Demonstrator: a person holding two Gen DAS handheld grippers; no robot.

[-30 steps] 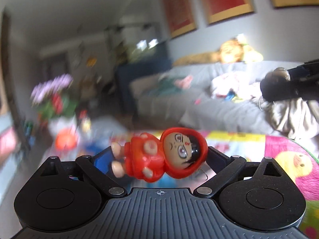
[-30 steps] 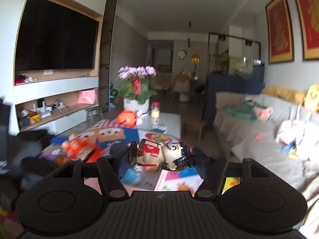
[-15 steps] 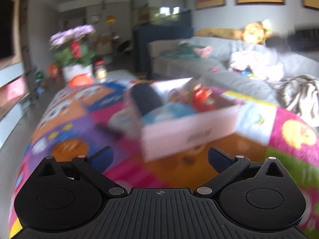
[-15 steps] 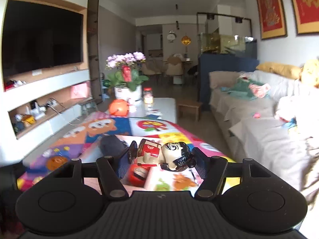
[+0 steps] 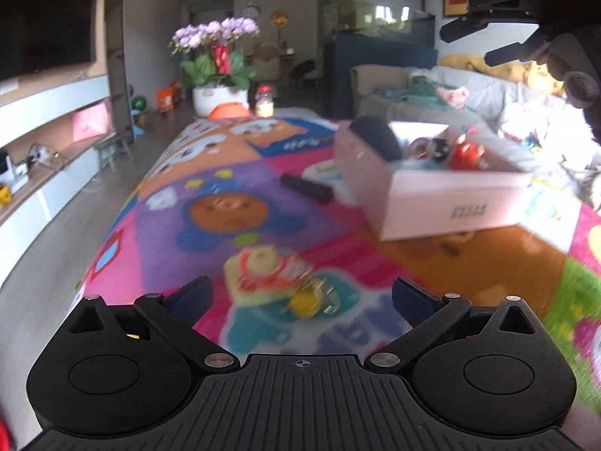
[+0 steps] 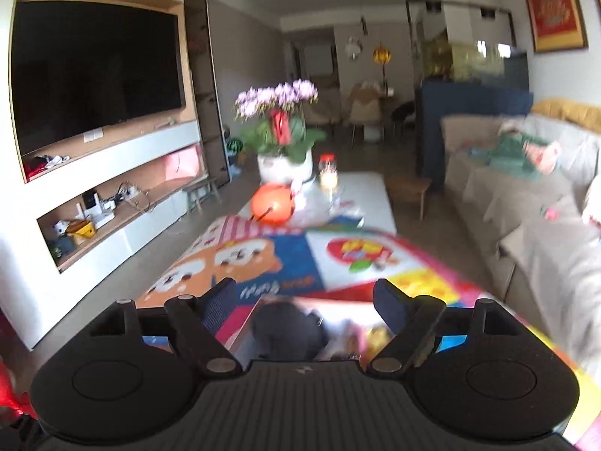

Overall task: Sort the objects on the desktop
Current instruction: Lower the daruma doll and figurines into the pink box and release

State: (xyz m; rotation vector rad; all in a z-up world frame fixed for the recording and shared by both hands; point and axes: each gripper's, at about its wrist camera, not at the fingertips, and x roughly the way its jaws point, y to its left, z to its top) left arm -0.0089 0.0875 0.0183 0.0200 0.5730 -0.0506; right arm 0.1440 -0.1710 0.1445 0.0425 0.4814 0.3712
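Left wrist view
- left tool [image 5: 300, 295]: jaws spread wide, nothing between the pads; it hangs low over the table [image 5: 233, 173].
- table cover: bright cartoon-patterned mat across the whole top.
- small toy [image 5: 278, 282]: blurred, red, white and yellow, lying on the mat just ahead of the left tool's fingertips, apart from them.
- pink box [image 5: 450, 203]: open-topped, on the mat to the right and farther back.
- box contents: a dark rounded item [image 5: 375, 139] at the left end, a red figurine [image 5: 465, 154] and a dark-haired figurine [image 5: 435, 148] beside it.
- black stick-shaped object [image 5: 306, 189]: on the mat just left of the box.
- right tool [image 5: 499, 34]: seen from the side at upper right, above the box, jaws apart and empty.
- far end: potted purple flowers [image 5: 216, 60].

Right wrist view
- right tool [image 6: 304, 297]: jaws have just been opening and stand apart with nothing gripped.
- box, under the right tool: blurred; the dark rounded item [image 6: 285, 327] and pale, yellowish shapes lie below the fingers.
- mat [image 6: 300, 259]: runs ahead of the tool.
- beyond it: an orange ball-like object [image 6: 272, 205] before the flower pot [image 6: 283, 139].
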